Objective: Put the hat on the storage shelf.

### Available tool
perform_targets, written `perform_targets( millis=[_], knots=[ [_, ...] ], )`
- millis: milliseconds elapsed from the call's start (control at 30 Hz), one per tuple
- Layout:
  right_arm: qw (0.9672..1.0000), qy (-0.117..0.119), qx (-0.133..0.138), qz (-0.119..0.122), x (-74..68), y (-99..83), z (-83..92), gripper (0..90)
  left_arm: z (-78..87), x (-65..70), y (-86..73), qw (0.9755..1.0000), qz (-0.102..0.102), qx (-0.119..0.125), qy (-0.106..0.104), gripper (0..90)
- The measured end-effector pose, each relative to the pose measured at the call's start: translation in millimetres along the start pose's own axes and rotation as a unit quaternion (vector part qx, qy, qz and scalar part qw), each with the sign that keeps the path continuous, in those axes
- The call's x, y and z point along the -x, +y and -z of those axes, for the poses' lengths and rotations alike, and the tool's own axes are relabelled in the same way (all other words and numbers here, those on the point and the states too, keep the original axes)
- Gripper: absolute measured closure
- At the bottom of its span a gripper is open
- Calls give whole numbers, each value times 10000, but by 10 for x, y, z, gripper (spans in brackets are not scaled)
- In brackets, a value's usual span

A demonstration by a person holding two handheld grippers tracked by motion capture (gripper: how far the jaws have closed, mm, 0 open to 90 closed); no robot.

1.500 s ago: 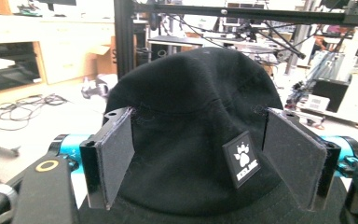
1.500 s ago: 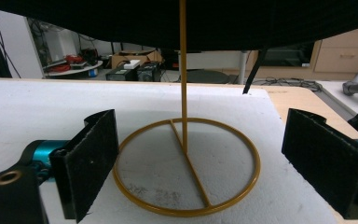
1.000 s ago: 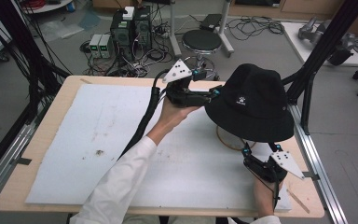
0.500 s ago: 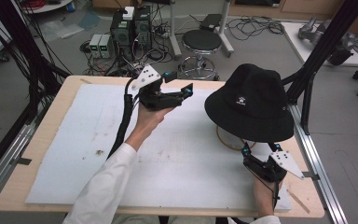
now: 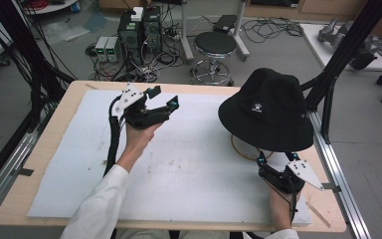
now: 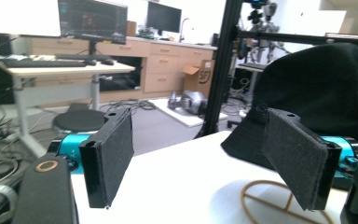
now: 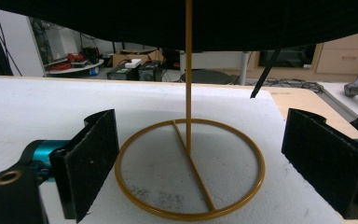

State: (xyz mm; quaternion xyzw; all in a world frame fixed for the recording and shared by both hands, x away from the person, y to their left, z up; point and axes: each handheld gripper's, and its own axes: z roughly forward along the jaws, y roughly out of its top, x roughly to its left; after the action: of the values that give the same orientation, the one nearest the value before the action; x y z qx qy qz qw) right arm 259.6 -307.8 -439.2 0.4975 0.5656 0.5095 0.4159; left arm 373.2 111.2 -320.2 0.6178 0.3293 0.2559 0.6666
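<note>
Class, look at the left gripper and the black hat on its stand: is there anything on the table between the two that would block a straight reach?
Nothing visible does. The left gripper, jaws open, is held above the white mat, and only bare mat lies between it and the black hat on its gold stand.

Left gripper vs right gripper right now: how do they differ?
The left gripper is held up above the white mat, apart from the black hat; the right gripper sits low at the mat's near edge, aimed at the gold stand under the hat. Both have jaws open and empty.
</note>
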Motion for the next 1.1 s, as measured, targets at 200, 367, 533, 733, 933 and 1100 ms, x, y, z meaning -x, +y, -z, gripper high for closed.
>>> perform_targets(
  millis=[200,367,533,733,933,1100],
  knots=[
    [10000,-2,6,5,-6,1,2,102,171,-144,-86,9998,78,-20,196,250],
    [10000,1,-5,0,-7,1,1,102,320,-252,-164,9993,125,-40,341,250],
    [10000,11,-14,-32,-3,-1,0,102,461,-369,-224,9984,169,-34,547,250],
    [10000,3,-8,-60,-3,-2,-6,102,603,-492,-241,9967,192,-30,788,250],
    [10000,-9,-21,-95,-5,-1,-3,102,760,-575,-350,9949,113,-157,987,250],
    [9999,3,-25,-106,-7,0,0,102,926,-662,-458,9924,125,-230,1204,250]
  ],
)
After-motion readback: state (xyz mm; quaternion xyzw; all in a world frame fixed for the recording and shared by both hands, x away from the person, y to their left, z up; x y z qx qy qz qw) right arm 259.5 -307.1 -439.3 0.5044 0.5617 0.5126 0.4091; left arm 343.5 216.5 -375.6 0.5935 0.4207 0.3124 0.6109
